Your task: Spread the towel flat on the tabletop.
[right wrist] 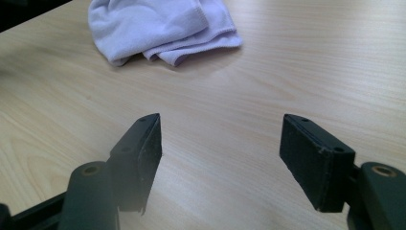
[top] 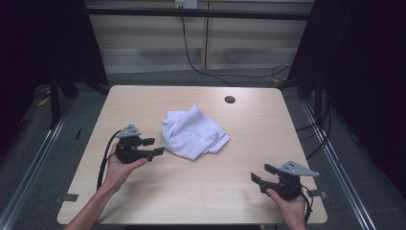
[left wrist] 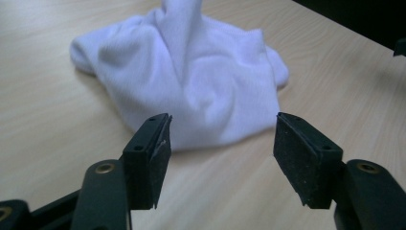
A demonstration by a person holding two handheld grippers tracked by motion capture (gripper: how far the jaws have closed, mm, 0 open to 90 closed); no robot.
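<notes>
A crumpled white cloth lies just above the centre of the high view, on a bare wooden table whose far edge carries a dark round port. We see the left gripper at centre left of that frame, held in the person's left hand, jaws spread and empty, pointing at the cloth's near-left edge and just beside it without touching. The right gripper sits at lower right, likewise released and empty, well apart from the cloth. In the left gripper view the cloth fills the upper centre, its bottom hem lying between the two black jaws but farther off; a raised fold runs up toward the top edge. In the right gripper view the cloth appears at upper left, showing stacked hemmed layers along its lower edge. We judge the step in hand to be the first grasp of the cloth. To do it well, we would keep the left jaws low and level with the tabletop, slide one jaw under the hem, and pinch a single layer at an edge or corner, not the bunched middle, so that the cloth can be drawn out flat; the right gripper should then approach the layered edge facing it
</notes>
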